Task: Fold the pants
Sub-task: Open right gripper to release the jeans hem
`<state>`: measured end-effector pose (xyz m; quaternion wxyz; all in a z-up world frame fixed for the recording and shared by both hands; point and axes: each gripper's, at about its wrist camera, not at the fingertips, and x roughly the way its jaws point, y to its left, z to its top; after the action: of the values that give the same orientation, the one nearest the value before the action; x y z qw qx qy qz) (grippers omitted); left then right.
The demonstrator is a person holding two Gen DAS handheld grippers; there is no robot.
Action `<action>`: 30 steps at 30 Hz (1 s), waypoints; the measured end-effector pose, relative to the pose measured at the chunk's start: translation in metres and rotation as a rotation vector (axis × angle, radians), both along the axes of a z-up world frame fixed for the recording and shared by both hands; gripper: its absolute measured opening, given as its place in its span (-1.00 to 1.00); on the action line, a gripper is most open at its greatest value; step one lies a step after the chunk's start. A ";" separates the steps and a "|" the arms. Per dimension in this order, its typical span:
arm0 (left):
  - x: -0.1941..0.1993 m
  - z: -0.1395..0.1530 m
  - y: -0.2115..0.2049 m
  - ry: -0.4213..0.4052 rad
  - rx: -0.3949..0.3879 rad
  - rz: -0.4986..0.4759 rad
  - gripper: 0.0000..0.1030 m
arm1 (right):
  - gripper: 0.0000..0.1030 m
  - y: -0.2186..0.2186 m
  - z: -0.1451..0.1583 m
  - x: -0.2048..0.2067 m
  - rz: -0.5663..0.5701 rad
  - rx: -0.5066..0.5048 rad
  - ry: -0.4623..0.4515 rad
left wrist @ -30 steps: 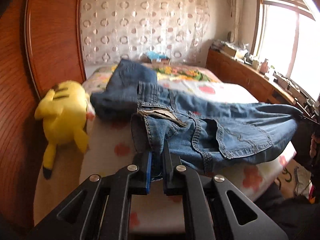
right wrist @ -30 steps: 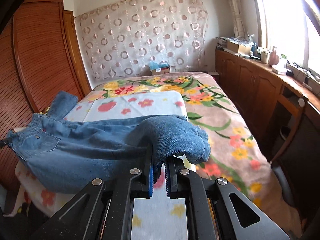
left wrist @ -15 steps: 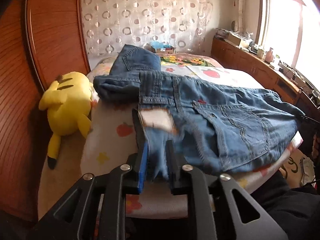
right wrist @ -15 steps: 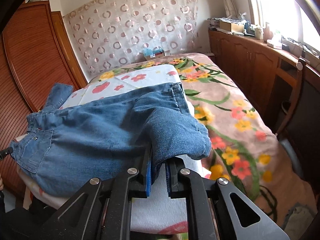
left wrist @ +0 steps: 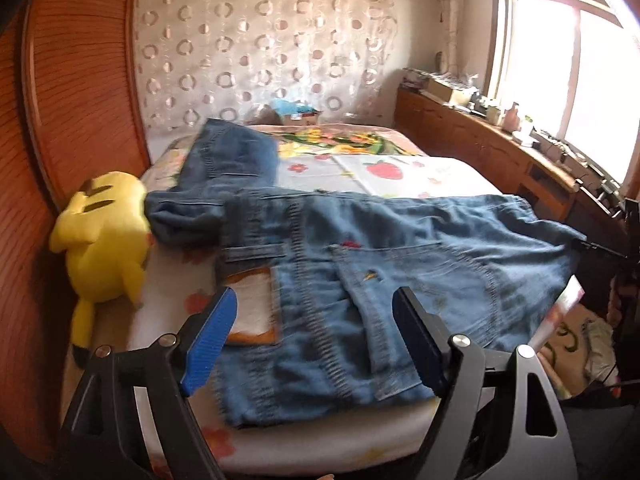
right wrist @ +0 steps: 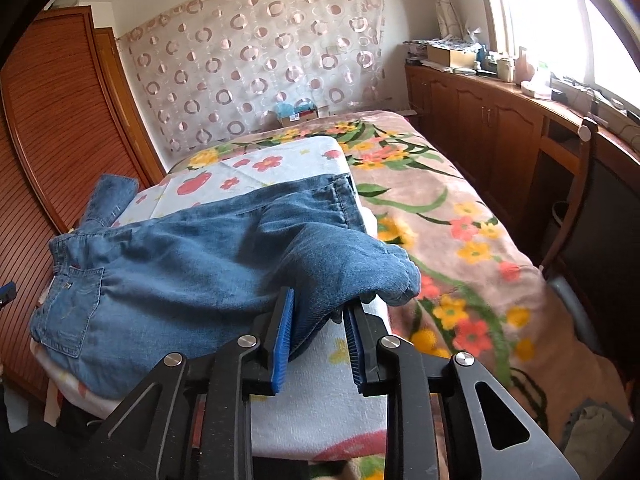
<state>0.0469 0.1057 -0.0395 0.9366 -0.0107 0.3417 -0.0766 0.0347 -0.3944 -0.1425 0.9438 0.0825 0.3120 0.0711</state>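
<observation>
Across the frame's centre, pants [left wrist: 360, 280] lie limp, heavy denim; grip waistband or hems. Left gripper [left wrist: 316, 336] opening, empty; right gripper [right wrist: 320, 336] opening, cloth between.

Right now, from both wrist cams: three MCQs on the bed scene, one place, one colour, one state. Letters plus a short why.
1. Where does the yellow plush toy lie relative to the jeans in the left wrist view?
A. left of them
B. on top of them
C. right of them

2. What colour are the gripper pads?
A. red
B. blue
C. white

3. How is the left gripper?
A. clamped on the waistband
B. jaws apart, gripping nothing
C. out of view

Key: A, the toy sits by the wooden panel at the picture's left; B, blue ribbed pads show in both views; B, its jaws are opening, denim lying flat beyond them.
</observation>
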 end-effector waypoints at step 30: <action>0.071 -0.065 -0.127 0.136 0.119 -0.155 0.57 | -0.34 0.002 0.003 0.004 -0.004 -0.032 -0.002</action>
<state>0.1182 -0.0217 -0.1043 0.9015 0.0661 0.4083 -0.1275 0.0391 -0.3923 -0.1393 0.9454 0.0682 0.3121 0.0643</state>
